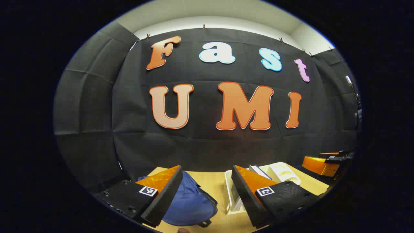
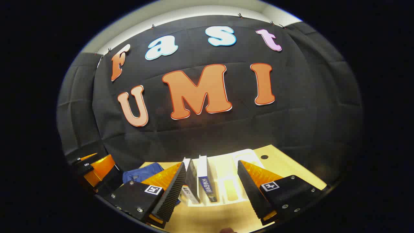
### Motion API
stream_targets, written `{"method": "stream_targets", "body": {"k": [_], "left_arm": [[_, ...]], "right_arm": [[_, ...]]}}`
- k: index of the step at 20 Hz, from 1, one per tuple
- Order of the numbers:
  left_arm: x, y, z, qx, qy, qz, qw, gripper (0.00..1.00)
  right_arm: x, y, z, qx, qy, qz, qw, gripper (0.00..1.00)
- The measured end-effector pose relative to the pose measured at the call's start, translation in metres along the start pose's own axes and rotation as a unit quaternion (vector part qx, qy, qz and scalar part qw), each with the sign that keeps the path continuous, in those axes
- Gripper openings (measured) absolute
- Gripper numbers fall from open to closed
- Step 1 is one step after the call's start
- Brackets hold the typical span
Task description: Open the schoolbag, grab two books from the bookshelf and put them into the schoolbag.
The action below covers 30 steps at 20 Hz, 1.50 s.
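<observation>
Left gripper (image 1: 207, 194) spread wide, nothing between the fingers, hovering over the wooden table (image 1: 213, 181). Just beyond, blue schoolbag (image 1: 190, 204) lying flat, beside the white bookshelf (image 1: 281, 171). Right gripper (image 2: 210, 191) likewise wide and empty, aimed at two books (image 2: 199, 181) standing upright in the bookshelf's left slots. Black cloth wall (image 2: 291, 129) behind.

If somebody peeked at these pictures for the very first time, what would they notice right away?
Probably the blue schoolbag lying on the wooden table, right between the open fingers of the left tool. Next, the books standing upright in the white bookshelf, straight ahead of the open right tool.
</observation>
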State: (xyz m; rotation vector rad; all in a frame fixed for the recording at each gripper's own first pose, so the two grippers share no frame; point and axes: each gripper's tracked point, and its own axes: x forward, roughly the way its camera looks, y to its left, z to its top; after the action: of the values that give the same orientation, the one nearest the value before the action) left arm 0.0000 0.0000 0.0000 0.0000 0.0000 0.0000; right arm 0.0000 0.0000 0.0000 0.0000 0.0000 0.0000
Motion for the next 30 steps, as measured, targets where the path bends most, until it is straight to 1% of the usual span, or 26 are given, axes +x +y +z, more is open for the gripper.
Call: {"method": "stream_targets", "body": {"k": [1,3,5,8,10,12,14,15,18,20,23,27,30], "left_arm": [[-0.002,0.005,0.002,0.005,-0.003,0.012,1.0,0.95],[-0.007,0.009,-0.003,0.002,0.003,0.027,1.0,0.94],[-0.013,0.002,-0.008,-0.008,0.007,0.025,1.0,0.95],[-0.014,0.006,-0.01,-0.024,0.006,0.038,0.999,0.94],[-0.017,0.002,-0.016,-0.041,0.013,0.043,0.998,0.94],[-0.016,-0.002,-0.017,-0.05,0.014,0.036,0.998,0.95],[-0.016,-0.003,-0.02,-0.05,0.022,0.031,0.998,0.95],[-0.016,-0.002,-0.017,-0.049,0.018,0.03,0.998,0.95],[-0.02,0.012,-0.008,-0.025,-0.002,0.047,0.999,0.95],[-0.023,0.019,-0.003,-0.02,-0.017,0.059,0.998,0.94],[-0.025,0.02,-0.008,-0.024,-0.013,0.055,0.998,0.94],[-0.027,0.024,-0.005,0.004,-0.017,0.052,0.998,0.95],[-0.029,0.021,-0.006,0.004,-0.017,0.039,0.999,0.94]], "right_arm": [[0.001,0.0,0.004,0.006,-0.008,-0.001,1.0,0.95],[0.001,0.001,0.001,0.001,-0.002,0.002,1.0,0.95],[-0.003,0.0,-0.002,-0.032,0.007,0.01,0.999,0.94],[-0.008,-0.005,0.002,-0.084,-0.001,0.01,0.996,0.94],[-0.013,-0.002,0.001,-0.101,-0.001,0.016,0.995,0.95],[-0.02,-0.006,0.002,-0.109,0.0,0.007,0.994,0.95],[-0.027,-0.008,0.004,-0.113,-0.006,0.001,0.994,0.95],[-0.03,-0.008,0.005,-0.113,-0.007,0.001,0.994,0.95],[-0.034,-0.009,0.002,-0.117,0.0,0.0,0.993,0.94],[-0.034,-0.011,0.002,-0.118,0.001,-0.006,0.993,0.94],[-0.035,-0.006,0.005,-0.105,-0.003,-0.004,0.994,0.95],[-0.033,-0.005,0.003,-0.107,0.0,-0.004,0.994,0.94],[-0.033,-0.002,-0.002,-0.097,0.008,-0.003,0.995,0.95]]}}
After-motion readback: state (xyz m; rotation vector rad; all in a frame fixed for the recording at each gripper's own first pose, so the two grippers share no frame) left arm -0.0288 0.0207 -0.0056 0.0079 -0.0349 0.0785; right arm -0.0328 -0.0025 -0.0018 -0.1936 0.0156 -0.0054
